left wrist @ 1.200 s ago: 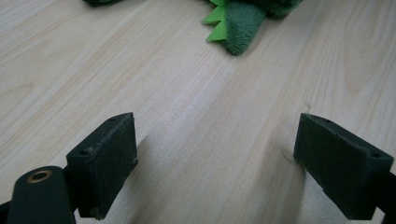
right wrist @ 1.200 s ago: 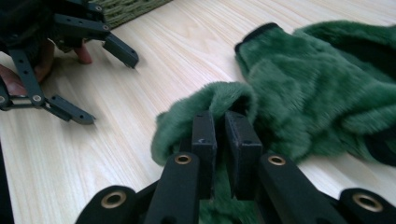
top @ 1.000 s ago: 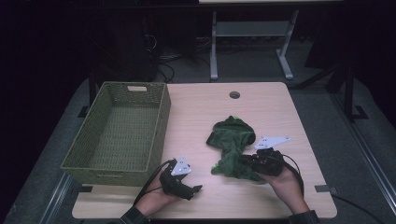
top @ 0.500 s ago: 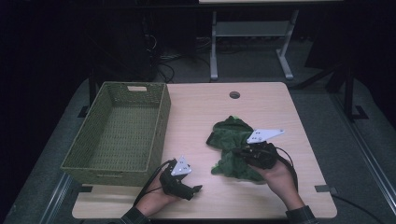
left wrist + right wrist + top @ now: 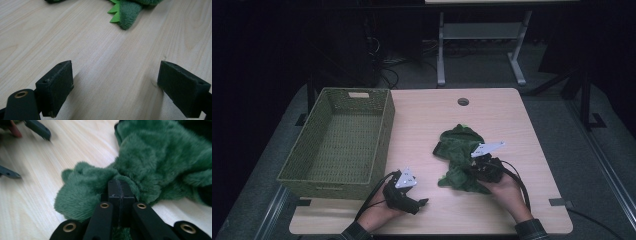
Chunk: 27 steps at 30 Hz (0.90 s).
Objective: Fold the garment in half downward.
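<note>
- Right of the wicker basket (image 5: 337, 140), on the table (image 5: 522, 130), lies the green plush toy (image 5: 459, 150); the right gripper (image 5: 119, 192) has its jaws pinched together on the fur at its near end.
- That grip looks ready for a lift toward the basket.
- Compared with a second ago, the right gripper has nudged along the toy.
- Nearer the basket's front corner, the left gripper (image 5: 115, 87) rests wide open and empty.

The tabletop (image 5: 75, 32) is pale wood-grain laminate, smooth with a faint sheen; the plush toy (image 5: 160, 157) is deep green, shaggy, matt fabric, with flat bright-green felt-like spikes; the basket (image 5: 339, 140), at nine o'clock from the toy, is coarse woven olive fibre; the left gripper's fingers (image 5: 56, 87) carry matt black, slightly grainy pads.
</note>
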Available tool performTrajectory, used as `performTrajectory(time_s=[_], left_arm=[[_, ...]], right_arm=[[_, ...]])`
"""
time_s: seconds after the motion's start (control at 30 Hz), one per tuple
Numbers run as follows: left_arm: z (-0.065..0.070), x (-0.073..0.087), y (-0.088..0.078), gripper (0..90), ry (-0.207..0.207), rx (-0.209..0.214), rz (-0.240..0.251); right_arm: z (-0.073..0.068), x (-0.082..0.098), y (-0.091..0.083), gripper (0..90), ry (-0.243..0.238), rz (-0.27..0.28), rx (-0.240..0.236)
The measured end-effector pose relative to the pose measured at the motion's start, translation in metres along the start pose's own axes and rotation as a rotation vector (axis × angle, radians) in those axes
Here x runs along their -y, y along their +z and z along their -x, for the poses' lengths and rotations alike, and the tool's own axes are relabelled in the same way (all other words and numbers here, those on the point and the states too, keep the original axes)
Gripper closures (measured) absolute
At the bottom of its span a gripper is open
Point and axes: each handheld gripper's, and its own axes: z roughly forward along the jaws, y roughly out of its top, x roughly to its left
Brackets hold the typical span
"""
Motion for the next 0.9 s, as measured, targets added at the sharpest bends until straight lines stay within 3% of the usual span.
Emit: performTrajectory(time_s=[0.13, 0.23, 0.4, 0.67, 0.9], left_arm=[[0.000, 0.000, 0.000, 12.4, 0.000, 0.000, 0.000], [0.000, 0.000, 0.000, 12.4, 0.000, -0.001, 0.001], [0.000, 0.000, 0.000, 12.4, -0.003, -0.003, 0.001], [0.001, 0.000, 0.000, 12.4, -0.009, -0.011, 0.001], [0.001, 0.000, 0.000, 12.4, -0.009, -0.010, 0.001]], right_arm=[[0.003, 0.007, 0.013, 90.0, 0.005, -0.062, 0.029], [0.009, 0.012, 0.014, 90.0, 0.048, -0.041, -0.002], [0.004, 0.010, 0.011, 89.8, 0.016, -0.034, 0.022], [0.008, 0.010, -0.029, 75.3, 0.004, 0.076, 0.015], [0.023, 0.034, -0.061, 64.4, 0.029, 0.117, 0.038]])
